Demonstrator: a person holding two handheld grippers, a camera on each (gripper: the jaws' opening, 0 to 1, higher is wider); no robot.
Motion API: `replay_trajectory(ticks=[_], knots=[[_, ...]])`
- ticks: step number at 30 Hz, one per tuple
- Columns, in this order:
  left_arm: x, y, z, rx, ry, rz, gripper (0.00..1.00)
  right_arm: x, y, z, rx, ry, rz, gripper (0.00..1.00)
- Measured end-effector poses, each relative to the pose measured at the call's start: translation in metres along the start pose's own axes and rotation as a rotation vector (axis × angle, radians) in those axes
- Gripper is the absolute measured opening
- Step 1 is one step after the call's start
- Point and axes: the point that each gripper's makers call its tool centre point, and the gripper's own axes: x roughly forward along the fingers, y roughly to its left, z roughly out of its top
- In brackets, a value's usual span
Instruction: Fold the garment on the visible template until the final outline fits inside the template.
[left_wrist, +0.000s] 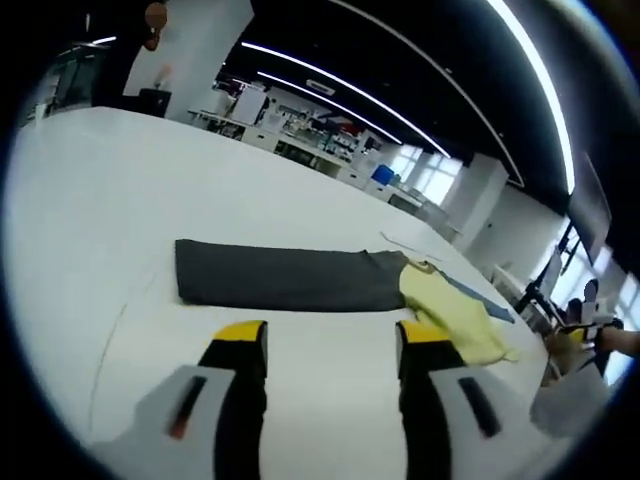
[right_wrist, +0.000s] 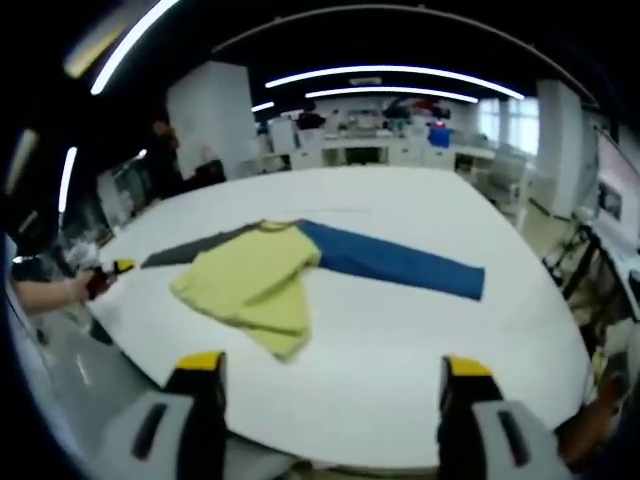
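Observation:
A garment lies flat on the white table (left_wrist: 90, 210). It has a yellow body (right_wrist: 255, 280), a dark grey sleeve (left_wrist: 285, 278) and a blue sleeve (right_wrist: 395, 260). In the left gripper view the grey sleeve stretches across just beyond my left gripper (left_wrist: 332, 335), which is open and holds nothing. The yellow body (left_wrist: 450, 310) lies past the right jaw there. My right gripper (right_wrist: 332, 365) hangs open over the table's near edge, short of the yellow body. The left gripper (right_wrist: 110, 268) also appears at the table's left edge, in a hand.
A faint thin line (left_wrist: 110, 340) runs across the table (right_wrist: 420, 350) left of the grey sleeve. Desks and shelves (left_wrist: 300, 130) stand beyond the far edge. A person's hand (left_wrist: 615, 340) shows at the right. Chairs (right_wrist: 600, 270) stand beside the table.

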Motion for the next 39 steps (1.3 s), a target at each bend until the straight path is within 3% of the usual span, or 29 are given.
replay_trajectory(ticks=[11,18,29,32,35,38,39], knots=[[0.002,-0.046,-0.012,0.01,-0.004,-0.023,0.47,0.005,-0.007,0.004,-0.029,-0.051,0.07,0.86],[-0.003,-0.088,-0.014,0.041,-0.008,-0.033,0.46,0.027,-0.004,0.001,-0.08,-0.042,0.151,0.84],[0.001,-0.123,-0.007,0.107,0.004,-0.078,0.45,0.058,0.031,0.012,-0.059,-0.083,0.223,0.74],[0.004,-0.134,-0.012,0.11,0.016,-0.107,0.45,0.066,0.041,0.008,-0.063,-0.063,0.232,0.67],[0.01,-0.142,-0.02,0.145,0.038,-0.128,0.44,0.072,0.051,0.0,-0.012,-0.023,0.253,0.6],[0.014,-0.148,-0.029,0.224,0.075,-0.144,0.44,0.085,0.057,-0.01,0.03,0.027,0.251,0.42],[0.016,-0.154,-0.032,0.236,0.084,-0.16,0.44,0.09,0.058,-0.019,0.078,0.074,0.238,0.39]])
